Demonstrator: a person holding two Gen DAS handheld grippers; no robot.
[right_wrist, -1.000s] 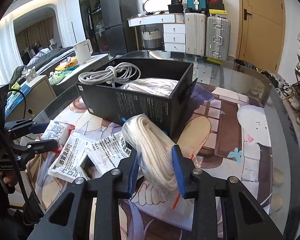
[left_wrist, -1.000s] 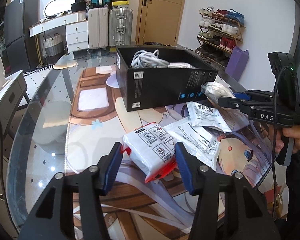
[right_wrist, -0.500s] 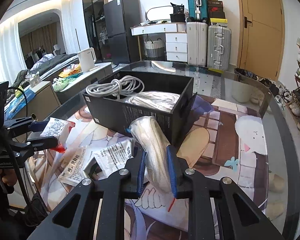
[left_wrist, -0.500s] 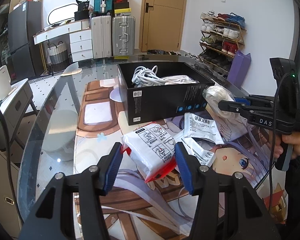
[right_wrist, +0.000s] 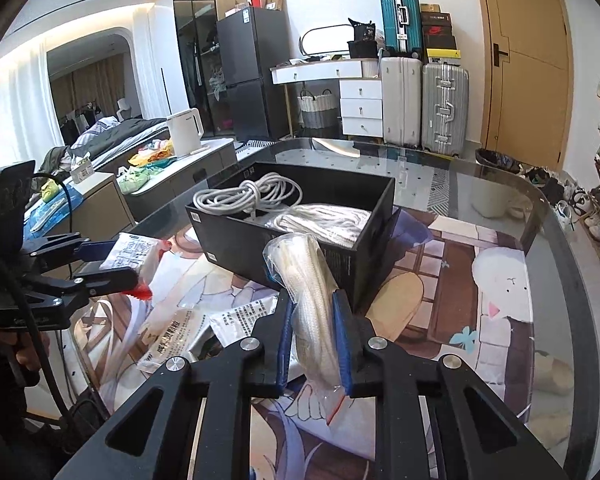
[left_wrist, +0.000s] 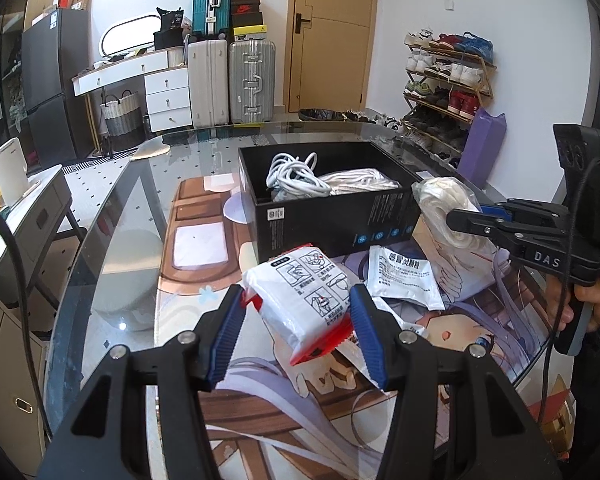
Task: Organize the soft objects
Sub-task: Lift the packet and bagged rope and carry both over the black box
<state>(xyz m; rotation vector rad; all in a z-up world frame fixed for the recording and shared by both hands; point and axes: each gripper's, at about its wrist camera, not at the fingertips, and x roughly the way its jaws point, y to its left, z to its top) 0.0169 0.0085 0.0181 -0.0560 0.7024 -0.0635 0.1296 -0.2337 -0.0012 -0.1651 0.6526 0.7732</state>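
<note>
Left wrist view: the left gripper [left_wrist: 296, 334] pinches a white plastic packet with red ends and printed line drawings [left_wrist: 304, 298] between its 2 blue pads, lifted above the glass table with the printed cartoon mat [left_wrist: 132, 240]. Beyond it sits an open black cardboard box [left_wrist: 332, 220] holding a coiled white cable [left_wrist: 296, 178] on the left and a white rope bundle [left_wrist: 360, 180] on the right. Just right of the packet, 1 flat white sachet with blue characters [left_wrist: 404, 276] lies on the mat. At far right, the right gripper [left_wrist: 466, 216] clamps a bagged coil of cream rope [left_wrist: 448, 208] beside the box's right corner.

Right wrist view: the right gripper [right_wrist: 314, 334] squeezes the bagged coil of cream rope [right_wrist: 304, 280], which stands upright in front of the box's near wall [right_wrist: 244, 252]. Flat sachets [right_wrist: 236, 320] lie on the mat to the left. At the left edge, the left gripper [right_wrist: 112, 262] grips the packet [right_wrist: 134, 256] in the air.
</note>
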